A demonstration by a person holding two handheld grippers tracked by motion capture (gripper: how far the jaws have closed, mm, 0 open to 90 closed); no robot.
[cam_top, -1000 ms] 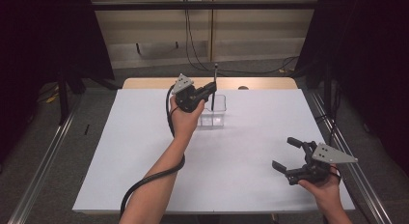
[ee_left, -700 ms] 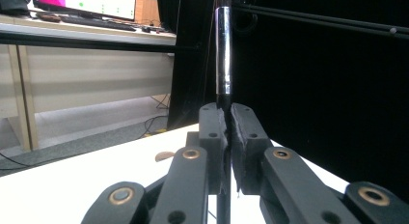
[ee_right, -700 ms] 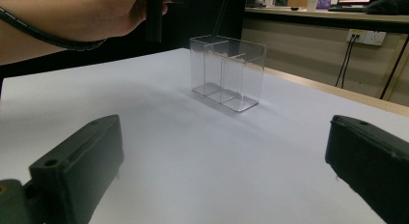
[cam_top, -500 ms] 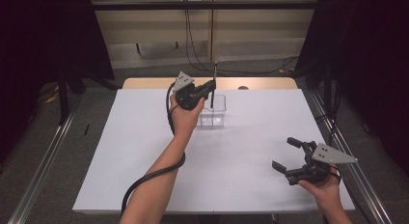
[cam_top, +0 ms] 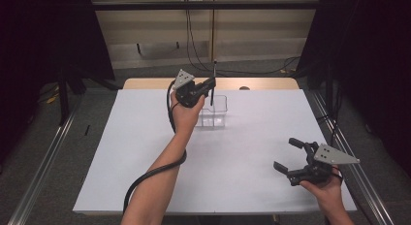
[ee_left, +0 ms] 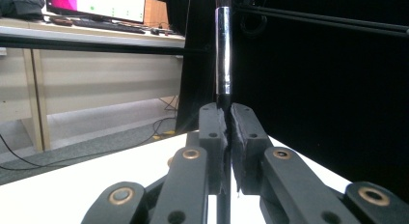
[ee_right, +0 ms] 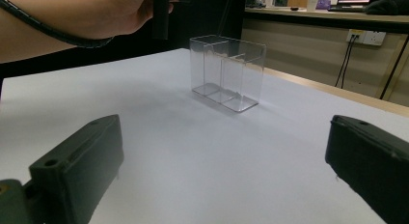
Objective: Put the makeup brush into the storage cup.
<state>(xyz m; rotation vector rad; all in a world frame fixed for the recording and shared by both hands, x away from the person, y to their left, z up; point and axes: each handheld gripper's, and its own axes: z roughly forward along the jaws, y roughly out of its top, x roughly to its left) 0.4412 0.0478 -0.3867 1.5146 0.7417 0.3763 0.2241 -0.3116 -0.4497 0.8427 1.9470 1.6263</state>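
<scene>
My left gripper (cam_top: 209, 84) is raised over the far middle of the white table and is shut on a thin black stick with a chrome sleeve (cam_top: 213, 74), which it holds upright. In the left gripper view the two pads (ee_left: 246, 137) press on the stick's dark shaft just below the chrome sleeve (ee_left: 223, 50). The stick's lower end hangs over a clear plastic box with inner dividers (cam_top: 213, 112). The same clear box (ee_right: 226, 72) is empty in the right gripper view. My right gripper (cam_top: 285, 153) rests low near the front right corner, open, with nothing between its fingers (ee_right: 77, 166).
A white sheet (cam_top: 145, 152) covers the table, with a strip of bare wood (cam_top: 271, 83) along the far edge and a small dark round thing (cam_top: 245, 88) on it. Metal rails (cam_top: 43, 157) run along both sides. The left forearm (cam_top: 160, 171) and its cable cross the table's middle.
</scene>
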